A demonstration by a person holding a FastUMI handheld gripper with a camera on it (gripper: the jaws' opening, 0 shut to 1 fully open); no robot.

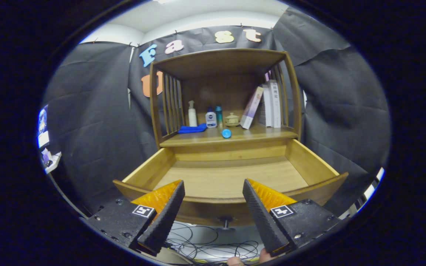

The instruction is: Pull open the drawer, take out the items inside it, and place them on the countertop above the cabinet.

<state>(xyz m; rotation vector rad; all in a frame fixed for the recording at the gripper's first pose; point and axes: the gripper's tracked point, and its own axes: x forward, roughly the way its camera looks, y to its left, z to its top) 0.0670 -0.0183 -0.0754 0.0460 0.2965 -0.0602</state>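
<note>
Honey-brown wooden drawer (231, 177), blue cloth (192, 129), blue round lid (226, 133), white pump bottle (192, 114)

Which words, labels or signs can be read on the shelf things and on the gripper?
None can be quoted.
White book spines: print too blurred.
White bottle with blue label: too small.
Gripper, open before the wooden drawer: square black-and-white markers, no words.
</note>
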